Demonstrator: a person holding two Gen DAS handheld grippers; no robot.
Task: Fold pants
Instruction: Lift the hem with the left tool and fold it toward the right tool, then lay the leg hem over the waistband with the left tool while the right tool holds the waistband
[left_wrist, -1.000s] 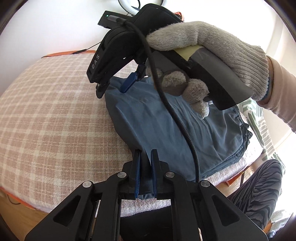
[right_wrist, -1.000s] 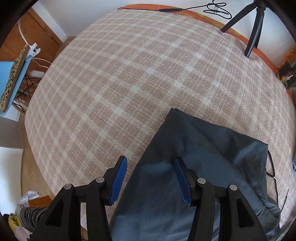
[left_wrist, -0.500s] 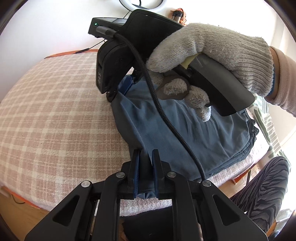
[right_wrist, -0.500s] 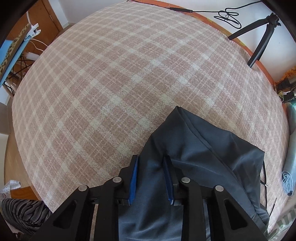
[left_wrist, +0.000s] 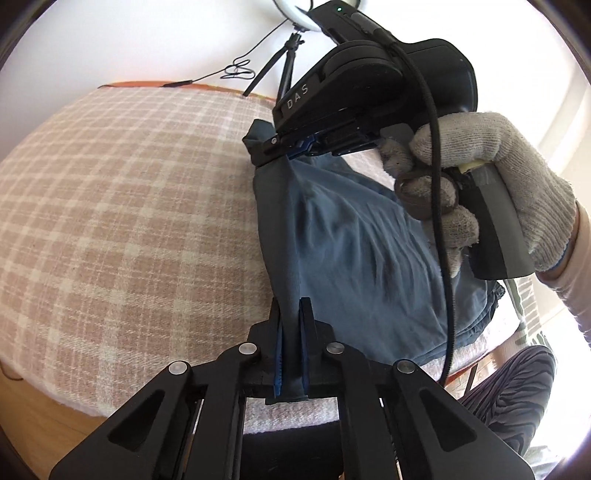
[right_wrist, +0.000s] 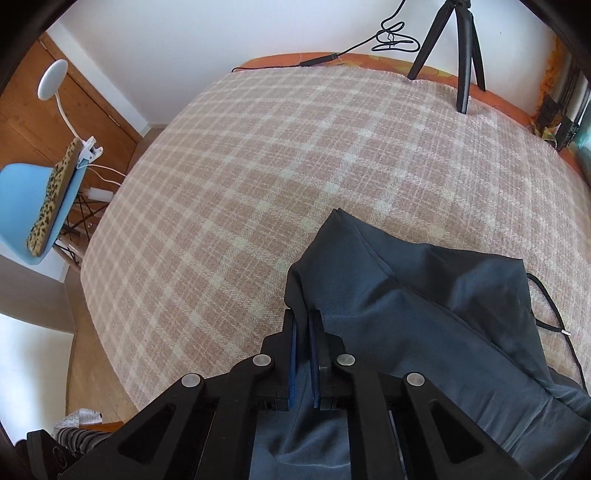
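On one plaid blanket, one pants between two clamped grippers: left gripper, right gripper.

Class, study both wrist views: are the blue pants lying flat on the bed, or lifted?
Partly lifted. Both the left gripper and right gripper pinch the pants, whose held edge is raised off the plaid blanket.

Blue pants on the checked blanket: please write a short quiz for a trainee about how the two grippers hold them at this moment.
1. True or false: the left gripper is shut on the pants.
2. What does the right gripper hold? A) cable B) pants C) nothing
3. Fill in: the pants lie partly on the checked ____.

Key: 1 true; 2 B; 3 blanket. In the left wrist view the right gripper pinches the far edge of the fabric, and the gloved hand holds its handle.
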